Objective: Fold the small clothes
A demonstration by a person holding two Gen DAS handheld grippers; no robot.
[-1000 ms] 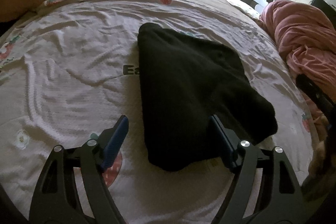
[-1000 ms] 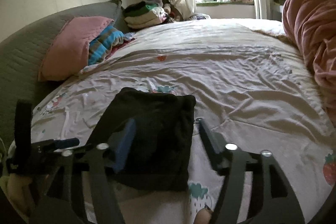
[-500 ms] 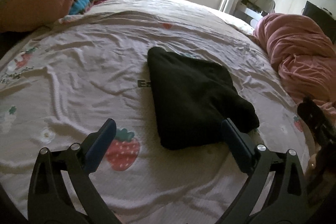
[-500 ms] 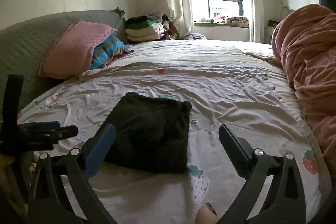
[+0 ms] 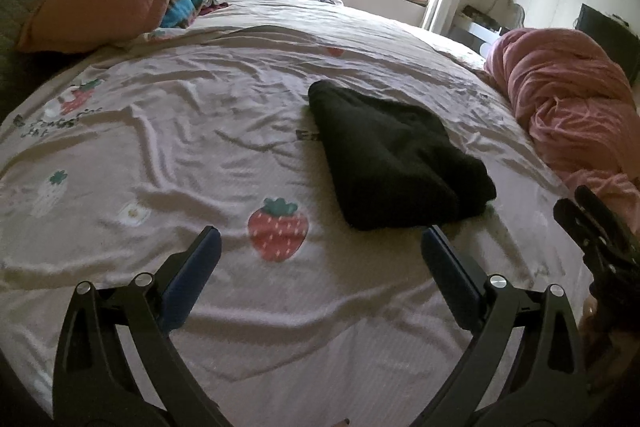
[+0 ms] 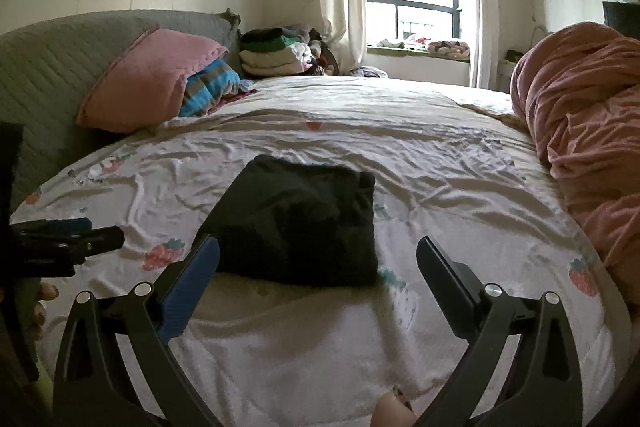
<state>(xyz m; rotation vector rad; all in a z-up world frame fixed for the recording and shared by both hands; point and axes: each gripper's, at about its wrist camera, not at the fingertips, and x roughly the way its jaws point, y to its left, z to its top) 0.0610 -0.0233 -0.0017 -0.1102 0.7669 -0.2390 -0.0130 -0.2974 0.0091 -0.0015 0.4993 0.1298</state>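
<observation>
Standing wide apart, the jaws of our left gripper hold nothing; only printed bedsheet lies between them, and the black folded garment sits just past the right finger, apart from it. Our right gripper is likewise spread and empty, its jaws having just been opening, with the garment's near edge beyond the fingertips and no pad pressing on it. We judge both sets of tongs are clear of the cloth because the fold is finished: the garment lies as a compact, squared packet, flat on the sheet near the middle of the bed. We note it is set well apart from the pink quilt on one side and from the pink pillow and stacked clothes near the headboard, presumably to keep the working area separate from finished piles.
</observation>
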